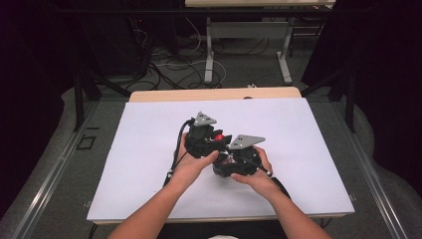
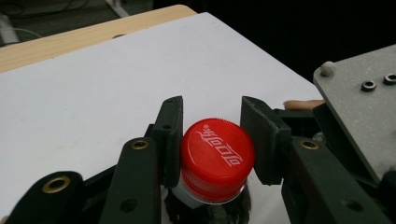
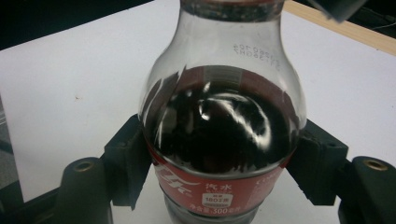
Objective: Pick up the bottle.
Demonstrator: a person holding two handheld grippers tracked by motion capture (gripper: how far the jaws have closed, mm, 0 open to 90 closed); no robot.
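Left tool (image 2: 212, 135) sits over the top of the cola bottle (image 3: 223, 126), its jaws clamped on the red cap (image 2: 215, 158); one pad presses the cap's ribbed side, the other stands at its opposite edge (contact there is hard to confirm). Right tool (image 3: 223, 158) is clamped on the bottle's body at the label band, one black pad on either flank, the dark drink showing between them. My reading: the lower grip steadies the bottle against turning so that the upper grip can twist the cap; the cap is still seated.

Both tools meet near the middle of the white surface (image 1: 149, 149), the bottle held between them. Around the tools that sheet lies bare. Beyond the far edge, past a strip of wood, are cables and table legs on the floor, well apart. Only the tools' own bodies crowd each other, grey plate (image 1: 246, 142) beside grey plate.
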